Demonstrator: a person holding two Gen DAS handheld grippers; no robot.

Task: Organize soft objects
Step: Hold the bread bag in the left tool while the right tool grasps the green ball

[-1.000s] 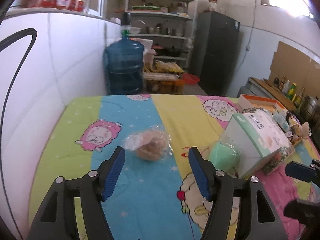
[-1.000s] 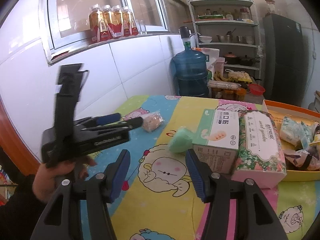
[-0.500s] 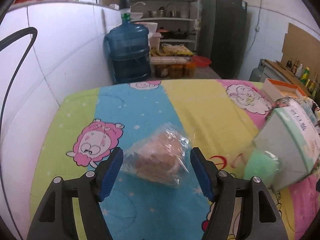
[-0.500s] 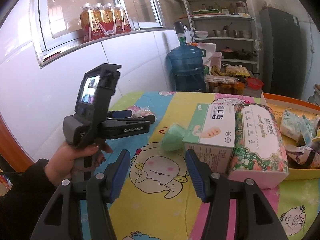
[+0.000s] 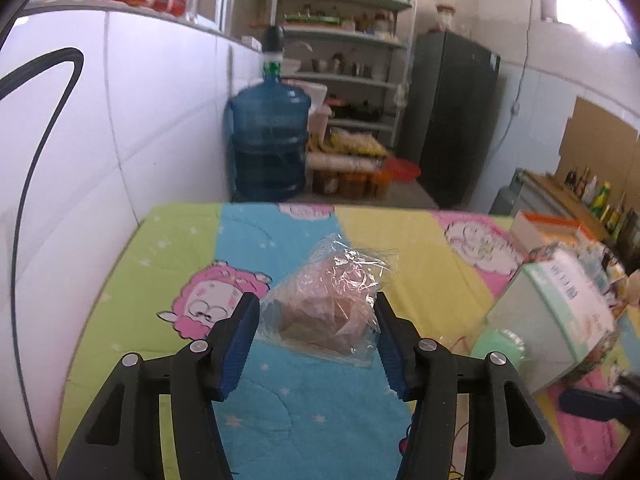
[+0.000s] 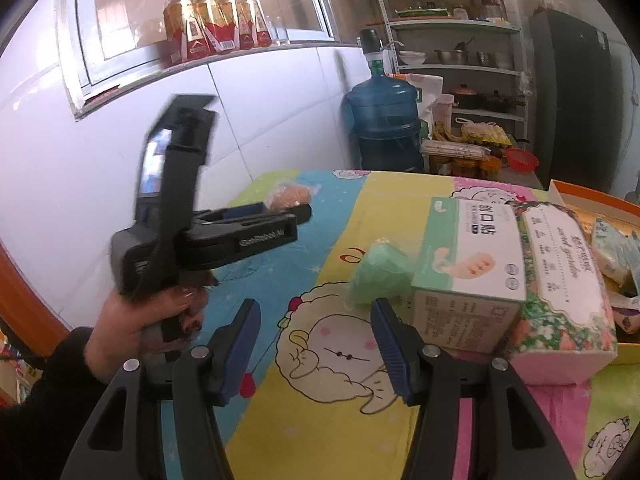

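A brown soft object in a clear plastic bag (image 5: pixel 332 304) lies on the colourful cartoon-print cloth (image 5: pixel 168 248). My left gripper (image 5: pixel 318 344) is open, its blue pads on either side of the bag's near end, apparently not pressing it. The bag also shows in the right wrist view (image 6: pixel 290 196), just past the left gripper (image 6: pixel 280 216). A green soft pouch (image 6: pixel 380 272) leans against a white-green box (image 6: pixel 472 256). My right gripper (image 6: pixel 316 344) is open and empty above the cloth, short of the pouch.
A floral tissue pack (image 6: pixel 568 280) lies next to the box. An orange tray (image 6: pixel 592 200) with several packets stands at the right. A white tiled wall (image 5: pixel 100 140) runs along the left. A blue water jug (image 5: pixel 270 144) and shelves stand behind the table.
My left gripper has moved forward until the bagged object sits between its open fingers. My right gripper has stayed nearly still.
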